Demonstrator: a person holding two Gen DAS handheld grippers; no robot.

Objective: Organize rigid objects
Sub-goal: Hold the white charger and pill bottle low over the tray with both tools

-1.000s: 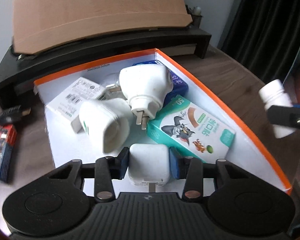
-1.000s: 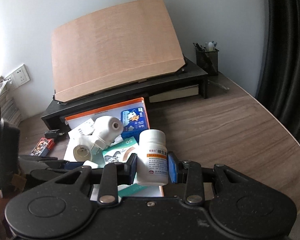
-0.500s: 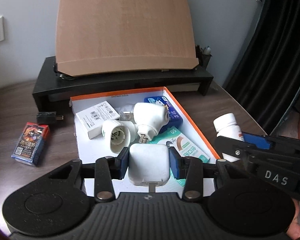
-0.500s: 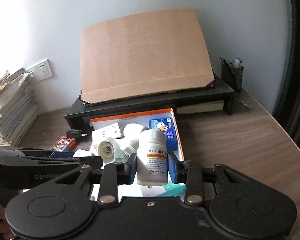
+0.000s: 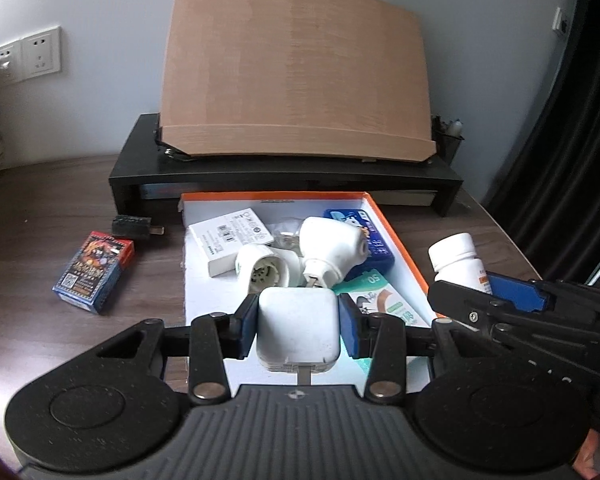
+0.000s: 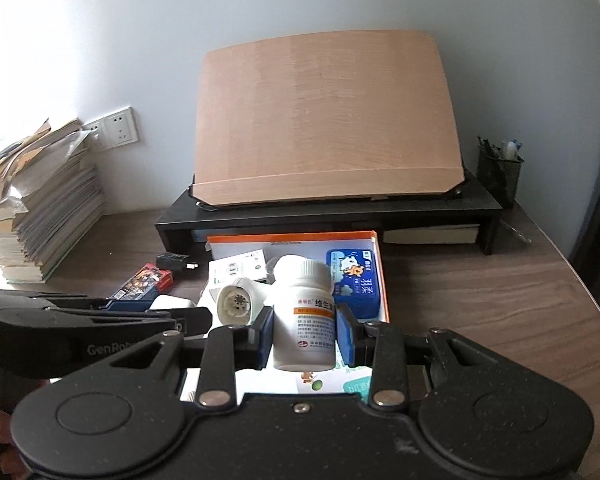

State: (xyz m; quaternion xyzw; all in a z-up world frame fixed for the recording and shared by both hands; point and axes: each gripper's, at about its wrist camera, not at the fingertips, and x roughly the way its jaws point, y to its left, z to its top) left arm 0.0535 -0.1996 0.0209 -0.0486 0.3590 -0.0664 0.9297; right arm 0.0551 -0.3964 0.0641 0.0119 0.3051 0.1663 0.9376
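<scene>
My left gripper [image 5: 299,330] is shut on a white square charger [image 5: 297,326], held above the near end of an orange-rimmed white box [image 5: 396,236]. My right gripper [image 6: 305,334] is shut on a white pill bottle [image 6: 304,316], held upright over the same box [image 6: 383,276]; the bottle [image 5: 458,262] and the right gripper [image 5: 516,300] also show at the right of the left wrist view. Inside the box lie two white plug adapters [image 5: 334,250] [image 5: 260,272], a white carton [image 5: 230,240], a blue pack [image 5: 366,240] and a teal cartoon box [image 5: 384,300].
A red and blue card pack [image 5: 94,272] and a small black plug [image 5: 134,226] lie on the wooden desk left of the box. Behind stands a black riser [image 5: 284,176] bearing a tan board [image 5: 296,68]. A stack of books [image 6: 40,208] sits far left, a pen cup [image 6: 500,172] far right.
Both grippers have lifted and pulled back from the box with their objects still held, so the box looks smaller and farther. Over the last half second they stay almost still.
</scene>
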